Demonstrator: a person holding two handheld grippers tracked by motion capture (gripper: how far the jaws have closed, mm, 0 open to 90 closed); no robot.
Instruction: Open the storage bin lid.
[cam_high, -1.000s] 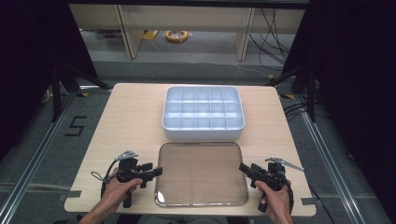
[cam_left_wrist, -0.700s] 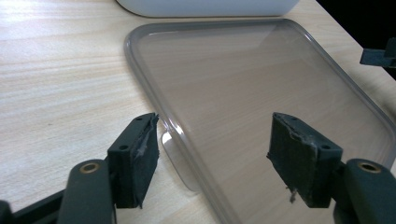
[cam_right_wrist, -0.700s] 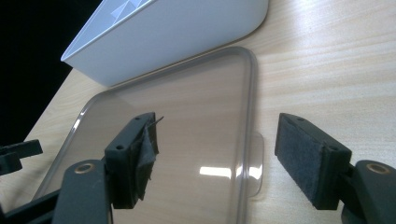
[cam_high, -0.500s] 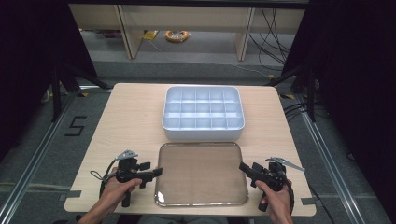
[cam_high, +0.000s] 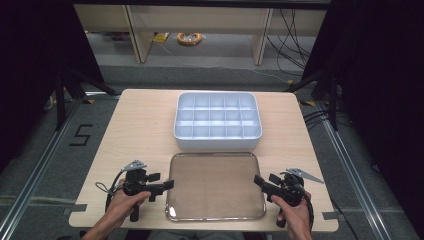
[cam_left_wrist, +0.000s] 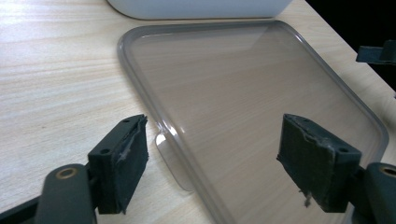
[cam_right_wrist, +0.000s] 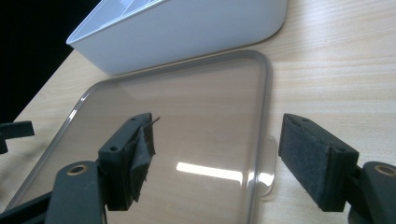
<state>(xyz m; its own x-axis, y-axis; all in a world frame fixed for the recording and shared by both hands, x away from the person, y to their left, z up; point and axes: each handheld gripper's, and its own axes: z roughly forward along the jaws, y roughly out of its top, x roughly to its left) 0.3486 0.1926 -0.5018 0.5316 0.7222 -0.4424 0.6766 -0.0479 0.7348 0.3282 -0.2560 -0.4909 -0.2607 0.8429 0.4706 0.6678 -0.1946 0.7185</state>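
Lid (cam_high: 216, 186), clear plastic with a grey rim and rounded corners, lies flat on the near half of the surface (cam_high: 135, 130), between your two hands. Its far edge sits just beside the white compartment box (cam_high: 217, 120), which stands at the middle of the surface with its grid of cells open to the top; whether the two touch cannot be told.

Your left tool (cam_high: 165, 185) rests at the lid's left edge, jaws spread wide. In the left gripper view the left tool (cam_left_wrist: 212, 163) straddles that rim: one pad (cam_left_wrist: 122, 161) over bare wood, the other over the clear panel. A small clear tab (cam_left_wrist: 170, 158) sticks out from the rim between them, flat on the wood. Neither pad touches the lid (cam_left_wrist: 261, 107).

Your right tool (cam_high: 261, 181) sits at the lid's right edge, jaws likewise spread. In the right gripper view the right tool (cam_right_wrist: 215, 161) straddles the rim the same way, with a second tab (cam_right_wrist: 267, 165) jutting out between the pads. The white box (cam_right_wrist: 187, 32) rises beyond the lid (cam_right_wrist: 187, 107).

Your left hand (cam_high: 122, 205) and right hand (cam_high: 292, 215) each grip a handle at the near edge.
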